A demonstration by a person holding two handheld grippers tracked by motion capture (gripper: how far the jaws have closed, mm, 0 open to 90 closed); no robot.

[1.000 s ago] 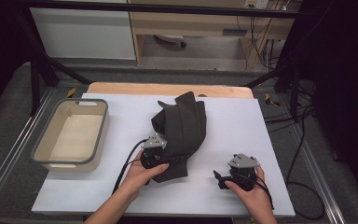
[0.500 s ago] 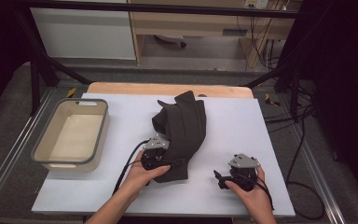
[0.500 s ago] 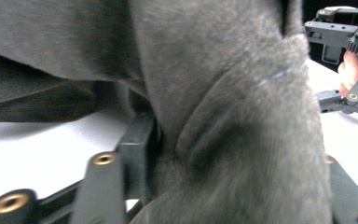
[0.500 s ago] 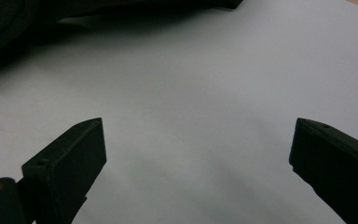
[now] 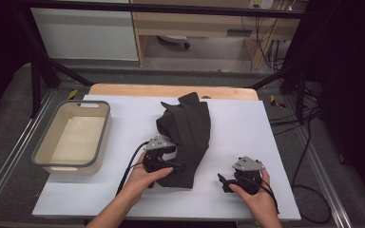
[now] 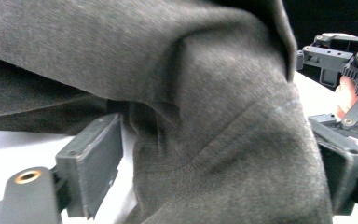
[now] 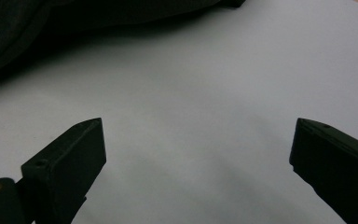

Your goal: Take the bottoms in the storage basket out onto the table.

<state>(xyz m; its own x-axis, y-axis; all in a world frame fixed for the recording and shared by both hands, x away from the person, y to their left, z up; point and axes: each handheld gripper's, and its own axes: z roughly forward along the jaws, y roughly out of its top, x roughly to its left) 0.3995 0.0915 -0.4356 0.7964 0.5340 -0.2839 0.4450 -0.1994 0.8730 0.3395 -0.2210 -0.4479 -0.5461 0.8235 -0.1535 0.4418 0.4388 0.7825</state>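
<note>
A dark brown cloth (image 5: 192,128) lies crumpled in the middle of the white table top (image 5: 247,123). My left gripper (image 5: 173,165) lies at the cloth's near left edge, pointing right into it. In the left gripper view a thick fold of the cloth (image 6: 214,93) sits between the jaws of my left gripper (image 6: 223,154). The jaws have just been opening, and the left pad (image 6: 95,163) stands slightly apart from the fabric. My right gripper (image 5: 224,180) rests near the front right, jaws wide apart over bare table (image 7: 196,149). The cloth (image 7: 18,28) shows dark at the top left of the right gripper view.
A beige bin with a grey rim (image 5: 107,128) stands at the table's left. A wooden strip (image 5: 171,90) runs along the far edge. Cables trail from both grippers toward the front. Black frame posts flank the table.
Both hands and the cloth keep their places. The left gripper's jaws look a little wider at the cloth's edge than a second ago.
</note>
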